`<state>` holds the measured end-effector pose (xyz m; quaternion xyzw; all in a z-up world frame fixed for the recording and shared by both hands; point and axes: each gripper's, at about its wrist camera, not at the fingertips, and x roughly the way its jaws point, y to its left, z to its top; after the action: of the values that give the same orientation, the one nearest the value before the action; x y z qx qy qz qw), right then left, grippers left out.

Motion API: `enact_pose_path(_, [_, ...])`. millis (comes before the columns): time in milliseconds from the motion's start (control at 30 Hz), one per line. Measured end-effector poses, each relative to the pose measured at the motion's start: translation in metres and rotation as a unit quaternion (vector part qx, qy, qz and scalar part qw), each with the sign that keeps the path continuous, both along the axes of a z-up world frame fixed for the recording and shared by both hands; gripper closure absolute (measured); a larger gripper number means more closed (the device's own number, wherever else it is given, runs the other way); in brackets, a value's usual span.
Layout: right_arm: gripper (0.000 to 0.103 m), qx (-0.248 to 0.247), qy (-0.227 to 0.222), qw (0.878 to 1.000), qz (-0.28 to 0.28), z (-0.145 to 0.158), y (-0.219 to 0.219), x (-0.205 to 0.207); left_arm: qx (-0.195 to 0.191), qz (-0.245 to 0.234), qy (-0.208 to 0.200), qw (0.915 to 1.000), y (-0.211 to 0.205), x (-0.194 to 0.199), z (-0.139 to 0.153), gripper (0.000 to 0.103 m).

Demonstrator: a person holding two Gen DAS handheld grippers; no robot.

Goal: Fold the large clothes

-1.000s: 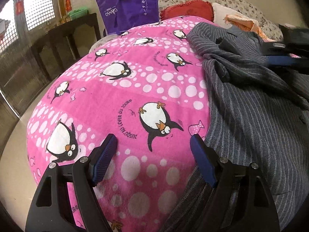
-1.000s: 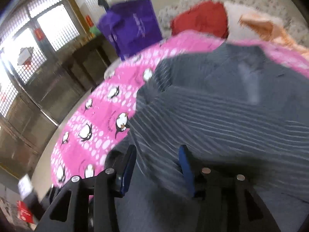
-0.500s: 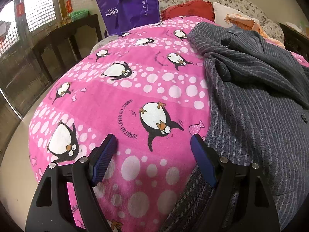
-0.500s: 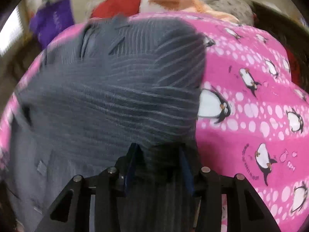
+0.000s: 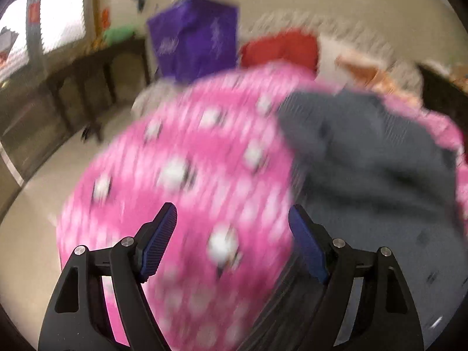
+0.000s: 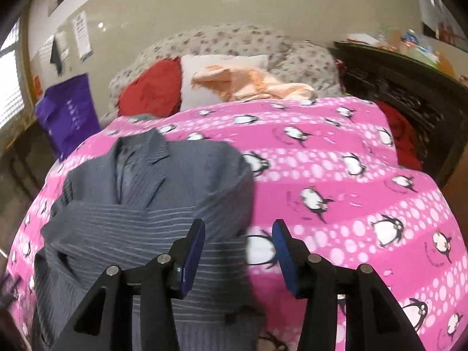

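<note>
A grey pinstriped jacket (image 6: 152, 204) lies on the pink penguin blanket (image 6: 336, 175), collar toward the pillows, one sleeve folded across its front. My right gripper (image 6: 238, 234) is open and empty, raised above the jacket's right edge. In the blurred left wrist view the jacket (image 5: 374, 175) is at the right on the blanket (image 5: 190, 181). My left gripper (image 5: 232, 222) is open wide and empty, above the blanket beside the jacket's left edge.
A purple bag (image 6: 68, 114) stands at the bed's left. Red (image 6: 152, 87) and white pillows, an orange cloth (image 6: 257, 83) and a flowered quilt lie at the head. A dark wooden cabinet (image 6: 409, 87) is on the right, a dark table (image 5: 96, 67) on the left.
My right gripper has let go of the sleeve, opened and pulled back and up. My left gripper has risen and is moving fast, so its view is blurred.
</note>
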<state>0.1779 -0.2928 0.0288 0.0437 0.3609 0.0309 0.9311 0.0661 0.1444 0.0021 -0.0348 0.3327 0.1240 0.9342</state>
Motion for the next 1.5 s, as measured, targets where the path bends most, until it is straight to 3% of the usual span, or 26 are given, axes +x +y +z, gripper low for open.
enact_pose_path(100, [0.058,0.012,0.001,1.0,-0.01,-0.012,-0.013,-0.007,-0.003,-0.057,-0.017,0.9982,-0.022,0.05,0.028,0.023])
enact_pose_path(167, [0.067,0.023,0.003,1.0,-0.005,-0.016,-0.015,-0.004,-0.015,-0.103,-0.02,0.9944,-0.043,0.091,0.035,0.023])
enact_pose_path(200, [0.077,0.027,0.005,1.0,0.003,-0.018,-0.013,-0.003,-0.009,-0.117,-0.008,0.9931,-0.056,0.113,0.033,0.025])
enact_pose_path(267, [0.079,0.023,0.012,1.0,0.011,-0.021,-0.007,0.003,-0.022,-0.149,0.006,0.9885,-0.078,0.146,0.024,0.033])
enact_pose_path(300, [0.079,0.025,0.015,0.999,0.014,-0.022,-0.005,0.007,-0.019,-0.157,0.017,0.9873,-0.087,0.162,0.015,0.044])
enact_pose_path(367, [0.079,0.036,0.016,0.999,0.019,-0.023,-0.005,0.012,-0.002,-0.134,0.044,0.99,-0.092,0.177,-0.004,0.048])
enact_pose_path(467, [0.079,0.039,0.015,0.998,0.037,-0.021,-0.003,0.013,-0.044,-0.111,0.063,0.9908,-0.074,0.17,-0.028,0.048])
enact_pose_path(500, [0.079,0.035,0.01,0.999,0.041,-0.021,-0.002,0.012,-0.041,-0.117,0.083,0.9888,-0.071,0.166,-0.041,0.048])
enact_pose_path(567, [0.079,0.038,-0.001,0.998,0.055,-0.022,0.003,0.011,-0.017,-0.128,0.107,0.9858,-0.07,0.152,-0.063,0.048])
enact_pose_path(667, [0.079,0.058,0.008,0.994,0.087,-0.032,0.017,0.014,0.023,-0.143,0.077,0.9865,-0.079,0.123,-0.067,0.048])
enact_pose_path(800, [0.075,0.001,0.109,0.986,0.127,-0.082,0.044,0.021,0.018,-0.133,0.074,0.9882,-0.08,0.117,-0.068,0.048])
enact_pose_path(967, [0.075,0.056,0.127,0.981,0.134,-0.084,0.03,0.007,0.023,-0.128,0.073,0.9887,-0.082,0.116,-0.069,0.048])
enact_pose_path(1033, [0.075,0.074,0.13,0.981,0.124,-0.072,0.021,0.008,0.015,-0.124,0.076,0.9893,-0.079,0.116,-0.069,0.048])
enact_pose_path(1167, [0.075,0.092,0.055,0.991,0.081,-0.04,0.012,0.014,0.01,-0.118,0.073,0.9903,-0.08,0.108,-0.068,0.048])
enact_pose_path(1267, [0.075,0.099,0.082,0.988,0.086,-0.054,0.019,0.053,0.013,-0.115,0.073,0.9906,-0.081,0.107,-0.068,0.048])
enact_pose_path(1367, [0.072,0.018,0.113,0.993,0.042,-0.086,0.019,0.09,0.009,-0.116,0.072,0.9906,-0.082,0.106,-0.069,0.048])
enact_pose_path(1500, [0.067,0.063,0.097,0.993,0.018,-0.091,0.002,0.1,0.016,-0.113,0.073,0.9908,-0.084,0.107,-0.07,0.047])
